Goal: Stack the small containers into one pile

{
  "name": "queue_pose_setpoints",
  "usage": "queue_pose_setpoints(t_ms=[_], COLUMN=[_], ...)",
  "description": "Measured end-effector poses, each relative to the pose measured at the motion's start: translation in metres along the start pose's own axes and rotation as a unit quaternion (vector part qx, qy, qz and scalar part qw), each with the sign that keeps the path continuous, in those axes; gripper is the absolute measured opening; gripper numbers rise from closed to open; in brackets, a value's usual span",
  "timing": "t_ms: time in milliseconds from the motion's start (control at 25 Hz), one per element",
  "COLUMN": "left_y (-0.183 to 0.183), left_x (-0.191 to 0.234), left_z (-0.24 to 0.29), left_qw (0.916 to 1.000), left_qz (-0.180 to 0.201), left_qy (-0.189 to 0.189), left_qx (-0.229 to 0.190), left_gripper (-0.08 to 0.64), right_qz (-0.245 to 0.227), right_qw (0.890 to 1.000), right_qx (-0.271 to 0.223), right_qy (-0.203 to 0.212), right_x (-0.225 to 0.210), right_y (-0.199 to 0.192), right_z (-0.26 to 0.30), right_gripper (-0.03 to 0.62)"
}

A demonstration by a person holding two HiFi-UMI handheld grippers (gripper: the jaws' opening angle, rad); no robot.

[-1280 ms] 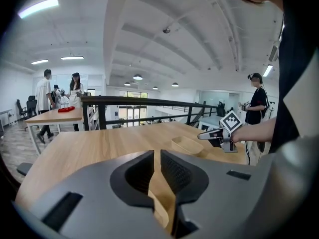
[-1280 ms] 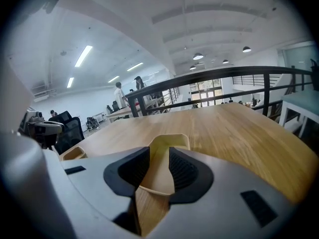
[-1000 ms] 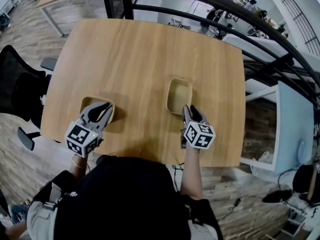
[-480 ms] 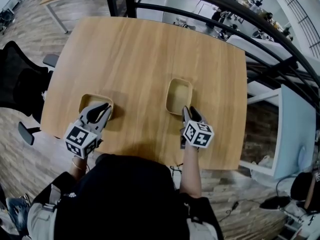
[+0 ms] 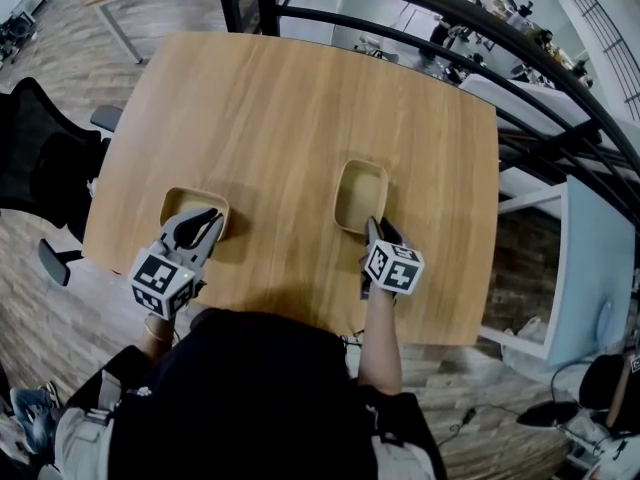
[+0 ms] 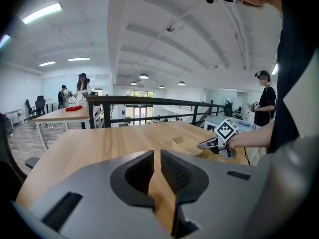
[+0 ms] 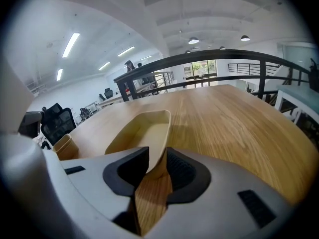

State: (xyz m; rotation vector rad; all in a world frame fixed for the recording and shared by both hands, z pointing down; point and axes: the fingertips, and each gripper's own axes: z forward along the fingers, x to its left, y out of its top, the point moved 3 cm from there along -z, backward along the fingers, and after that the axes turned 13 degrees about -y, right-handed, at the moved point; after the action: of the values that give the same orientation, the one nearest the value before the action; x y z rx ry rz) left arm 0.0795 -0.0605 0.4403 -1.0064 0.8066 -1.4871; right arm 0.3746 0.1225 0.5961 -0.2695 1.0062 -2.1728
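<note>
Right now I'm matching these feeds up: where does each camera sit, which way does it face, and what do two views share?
Head view: on the person's head, facing steeply down at the table; both forearms, left gripper and right gripper show.
Left gripper view: on the left gripper, facing across the table along its empty jaws; the right forearm shows.
Right gripper view: on the right gripper, facing along its jaws, which straddle a container wall.
Shared: both gripper views show that container.

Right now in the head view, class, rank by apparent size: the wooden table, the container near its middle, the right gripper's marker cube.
1. wooden table, far the largest.
2 and 3. container and marker cube look nearly alike; the cube is nearer the camera, so I won't rank them.
</note>
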Motion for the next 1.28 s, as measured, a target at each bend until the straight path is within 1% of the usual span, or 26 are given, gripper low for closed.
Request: queue_pose_setpoints(t_ms=[80,200,360,600,800,1080,1280], left_y=[0.002,0.003,0.003,0.004,0.002,-0.001,-0.005], left_x=[0.001,0.001,0.001,0.000,-0.001,-0.002,0.001], left_z=[0.001,0.003,0.004,0.005,0.003,-0.004,-0.010], left_qw=[1.0000,1.0000,1.0000,1.0000,0.9999,0.9999,1.0000], left_qz=[-0.001,-0.001,0.001,0.000,0.002,0.001,-0.003], left_qy=[0.000,-0.001,-0.004,-0.009,-0.011,-0.010,-0.006], left_qx=[0.001,0.002,0.003,0.003,0.003,0.000,-0.002], left_gripper=[0.028,0.026,0.026,0.027,0.027,0.027,0.026], right_qz=[0.003,0.010,0.018,0.019,0.020,0.010,0.009], right_qw=[1.000,1.000,1.000,1.000,1.000,1.000,1.000], right_qx=[-0.003,-0.005,-0.008,-0.012,-0.014,-0.023,-0.021], right_qy=[-0.011,-0.013,-0.019,-0.016,-0.006,0.000,0.020], right_x=[-0.003,-0.006,-0.008,-0.007,-0.004,0.007,0.017], right_y=[0.005,0.005,0.006,0.009,0.008,0.014,0.012], right_z=[-0.001,0.001,0.001,-0.005,-0.008,-0.018,-0.016], right_gripper=[0.109,0.084,0.037,0.034,0.032,0.032,0.032])
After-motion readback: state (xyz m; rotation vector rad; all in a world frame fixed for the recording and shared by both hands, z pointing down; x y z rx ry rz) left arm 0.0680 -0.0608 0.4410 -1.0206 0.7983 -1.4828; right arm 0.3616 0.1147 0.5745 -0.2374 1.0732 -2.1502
